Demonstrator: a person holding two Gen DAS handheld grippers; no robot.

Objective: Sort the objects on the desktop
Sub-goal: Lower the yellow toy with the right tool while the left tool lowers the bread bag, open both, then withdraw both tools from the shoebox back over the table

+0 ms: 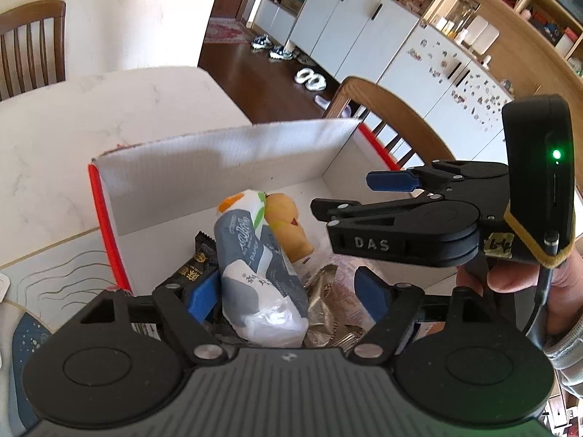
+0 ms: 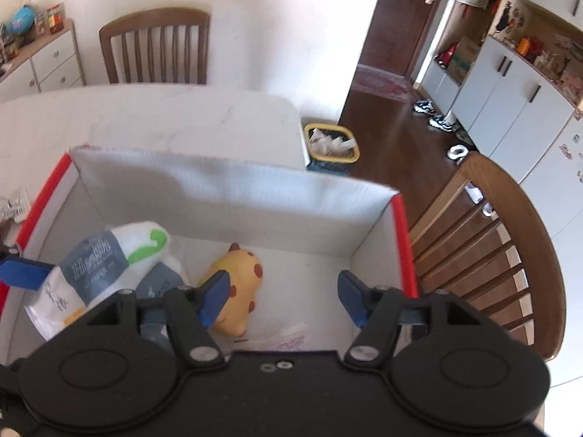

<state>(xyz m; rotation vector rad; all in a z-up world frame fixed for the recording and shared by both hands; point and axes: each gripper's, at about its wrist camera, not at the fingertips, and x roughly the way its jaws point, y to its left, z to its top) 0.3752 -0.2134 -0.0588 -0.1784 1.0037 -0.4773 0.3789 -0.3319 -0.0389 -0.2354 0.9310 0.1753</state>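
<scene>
Both grippers hang over an open white box (image 2: 233, 189) with red edges, standing on the pale table (image 1: 73, 127). The left gripper (image 1: 288, 296) has its jaws spread wide, nothing pinched; the right gripper (image 2: 282, 296) likewise gapes empty. In the box, a tissue pack (image 1: 251, 255) leans near its left wall, a yellow spotted toy (image 2: 240, 287) beside it mid-floor, and crinkled wrappers (image 1: 328, 306) at the near wall

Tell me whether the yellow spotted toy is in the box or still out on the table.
In the box. The yellow spotted toy lies on the floor of the white box, beside the tissue pack.
</scene>
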